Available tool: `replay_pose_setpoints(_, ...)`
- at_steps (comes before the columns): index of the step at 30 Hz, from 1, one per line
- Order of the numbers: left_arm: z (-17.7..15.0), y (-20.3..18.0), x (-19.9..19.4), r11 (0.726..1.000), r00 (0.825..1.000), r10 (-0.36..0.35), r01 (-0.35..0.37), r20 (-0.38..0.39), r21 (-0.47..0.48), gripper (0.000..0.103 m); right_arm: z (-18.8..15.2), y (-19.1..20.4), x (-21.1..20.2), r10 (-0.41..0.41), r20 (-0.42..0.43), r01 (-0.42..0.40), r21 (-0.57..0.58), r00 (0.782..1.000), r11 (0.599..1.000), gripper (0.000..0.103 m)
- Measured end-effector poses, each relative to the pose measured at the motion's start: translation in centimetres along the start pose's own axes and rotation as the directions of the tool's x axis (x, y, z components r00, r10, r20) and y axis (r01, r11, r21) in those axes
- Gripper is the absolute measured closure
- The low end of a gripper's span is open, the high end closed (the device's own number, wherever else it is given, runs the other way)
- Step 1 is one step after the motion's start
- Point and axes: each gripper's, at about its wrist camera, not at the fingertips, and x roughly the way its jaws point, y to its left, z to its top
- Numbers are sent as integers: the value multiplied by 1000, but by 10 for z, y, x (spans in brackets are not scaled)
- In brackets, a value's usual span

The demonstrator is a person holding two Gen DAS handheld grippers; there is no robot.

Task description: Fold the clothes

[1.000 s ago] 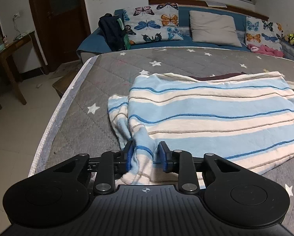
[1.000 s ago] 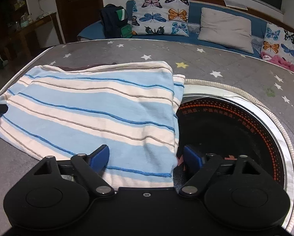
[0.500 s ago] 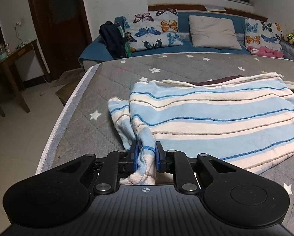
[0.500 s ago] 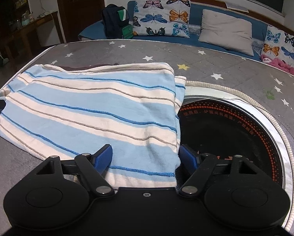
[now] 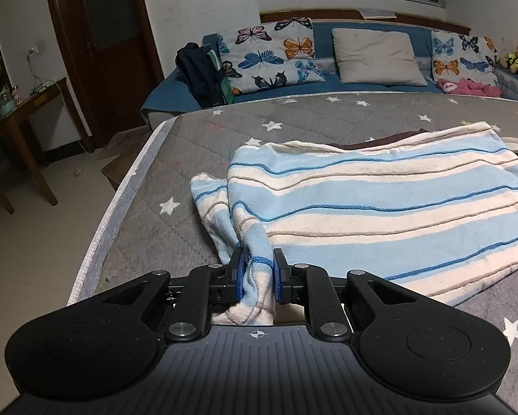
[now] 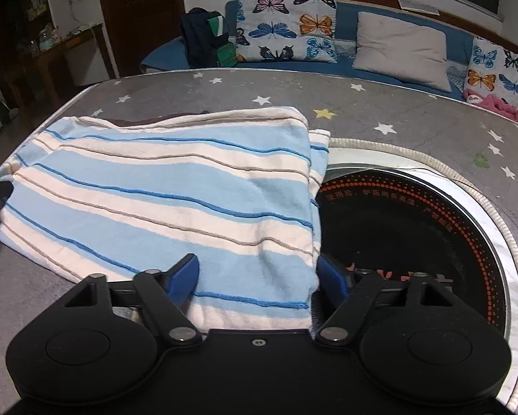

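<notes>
left gripper [image 5: 257, 275] now clamped on striped shirt [image 5: 380, 207] corner, right gripper [image 6: 257, 276] apart over hem

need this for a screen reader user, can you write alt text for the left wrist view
The left tool is shut on a bunched corner of a blue and cream striped garment, which lies spread on a grey star-print table cover. Behind it, a blue sofa holds butterfly cushions, beside a dark wooden door.
</notes>
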Motion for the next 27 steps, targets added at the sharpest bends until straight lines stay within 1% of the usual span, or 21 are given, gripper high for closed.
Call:
replay_pose_setpoints(2,0,1,-3,1000,1000,-6,6,5,-5,89,0,2,-3,6,3,-6,-3,1000,1000,39)
replay_pose_setpoints(5,-1,2,-8,1000,1000,-14,14,15,-8,89,-1,3,-9,3,22,-3,-9,1000,1000,50)
replay_pose_setpoints(7,-1,2,-14,1000,999,-20,21,27,-10,89,-2,1,-14,7,32,-7,-1,999,1000,61)
replay_pose_setpoints(8,-2,3,-17,1000,999,-24,24,33,-10,89,-2,-1,-16,10,34,-10,3,999,1000,62)
replay_pose_setpoints(9,-2,3,-20,1000,999,-27,28,38,-11,89,-3,-2,-18,13,33,-13,4,999,1000,67)
replay_pose_setpoints(11,-7,6,-27,999,999,-38,38,31,-10,90,-5,-4,-21,17,32,-18,7,999,1000,69)
replay_pose_setpoints(13,-11,8,-33,999,999,-49,49,24,-9,90,-8,-5,-25,23,30,-23,5,999,1000,73)
replay_pose_setpoints(17,-21,13,-46,998,998,-70,70,10,-7,90,-19,-3,-37,37,12,-37,-31,999,999,77)
replay_pose_setpoints(24,-36,22,-70,994,994,-106,106,-15,-4,90,-42,1,-63,75,-30,-77,-103,997,992,78)
replay_pose_setpoints(26,-41,24,-76,993,993,-117,117,-22,-3,90,-48,2,-71,71,-33,-74,-121,997,990,77)
replay_pose_setpoints(27,-43,26,-79,993,992,-122,122,-25,-3,88,-50,2,-75,62,-32,-66,-128,998,990,71)
